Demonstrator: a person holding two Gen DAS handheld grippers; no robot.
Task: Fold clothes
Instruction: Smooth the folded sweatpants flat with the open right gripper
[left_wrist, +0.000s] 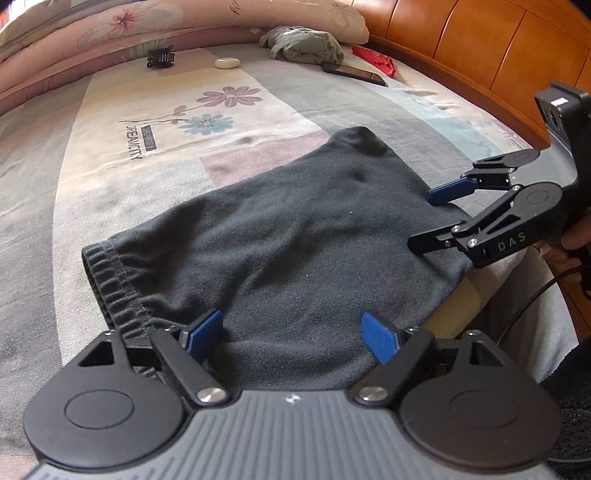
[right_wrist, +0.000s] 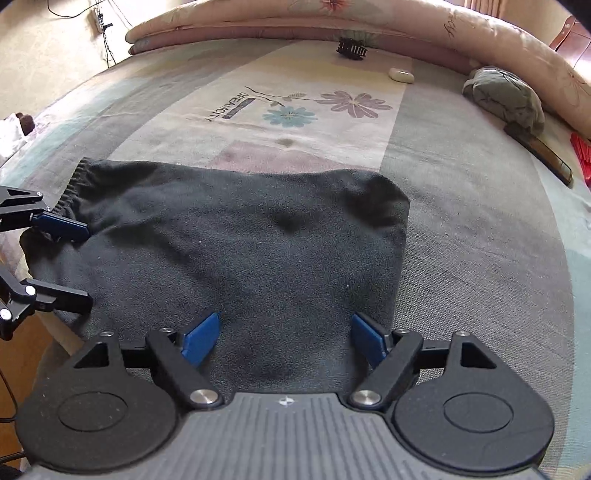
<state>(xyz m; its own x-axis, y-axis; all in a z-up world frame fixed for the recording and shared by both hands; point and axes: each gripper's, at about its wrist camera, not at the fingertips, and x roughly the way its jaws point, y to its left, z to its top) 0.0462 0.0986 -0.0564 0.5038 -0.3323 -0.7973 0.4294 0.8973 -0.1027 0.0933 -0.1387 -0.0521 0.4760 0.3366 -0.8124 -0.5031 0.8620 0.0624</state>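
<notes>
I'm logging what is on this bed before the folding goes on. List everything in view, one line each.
dark garment: one, charcoal, folded near the bed's edge, elastic waistband on its left
bedsheet: one, floral patchwork, under everything
hair claw: one, black, far side
small oval case: one, white, beside the claw
grey bundle: one, far right
phone: one, dark, by the bundle
red item: one, near the headboard
headboard: one, wooden
left tongs: open over the garment
right tongs: open over the garment

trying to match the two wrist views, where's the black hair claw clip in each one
Left wrist view: the hair claw clip lies far up on the left, by the pink quilt's edge.
Right wrist view: the clip sits top centre, right of middle.
Shared landmark: the small white case lies just right of it in both.
</notes>
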